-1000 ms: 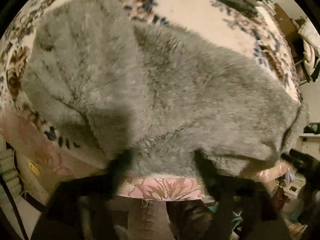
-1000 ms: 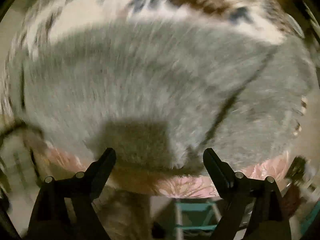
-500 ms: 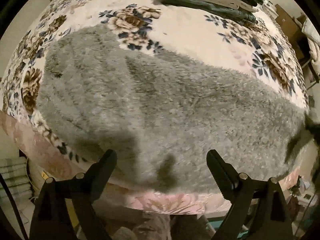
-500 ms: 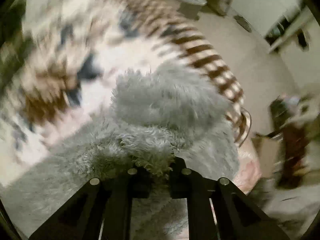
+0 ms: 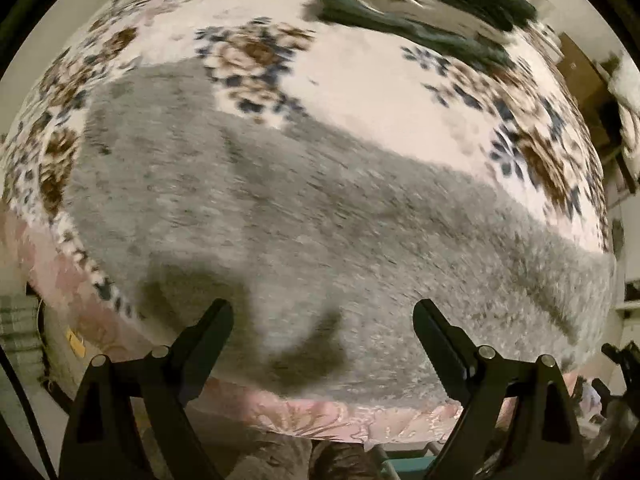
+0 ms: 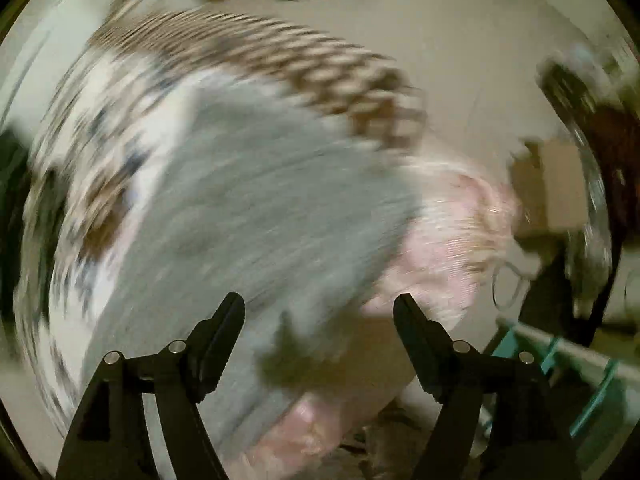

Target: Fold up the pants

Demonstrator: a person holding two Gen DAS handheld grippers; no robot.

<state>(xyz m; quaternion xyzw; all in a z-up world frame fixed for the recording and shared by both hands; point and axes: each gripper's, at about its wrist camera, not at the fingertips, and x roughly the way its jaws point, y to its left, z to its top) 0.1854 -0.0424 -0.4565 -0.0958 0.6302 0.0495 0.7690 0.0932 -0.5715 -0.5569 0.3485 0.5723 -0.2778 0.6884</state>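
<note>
The grey fluffy pants [image 5: 320, 216] lie flat along the near edge of a bed with a floral blanket [image 5: 380, 92]. My left gripper [image 5: 323, 316] is open and empty, hovering above the pants near the bed's front edge. In the blurred right wrist view the pants [image 6: 256, 208] reach toward the bed's corner. My right gripper [image 6: 319, 310] is open and empty above that end of the pants.
A stack of folded dark and light clothes [image 5: 420, 12] lies at the far side of the bed. A pink bed skirt [image 5: 320, 416] hangs below the front edge. A teal rack [image 6: 576, 376] stands on the floor to the right.
My right gripper was shut on a bunch of the pants half a second ago and has now opened and let go. My left gripper opened earlier and has drawn back slightly.
</note>
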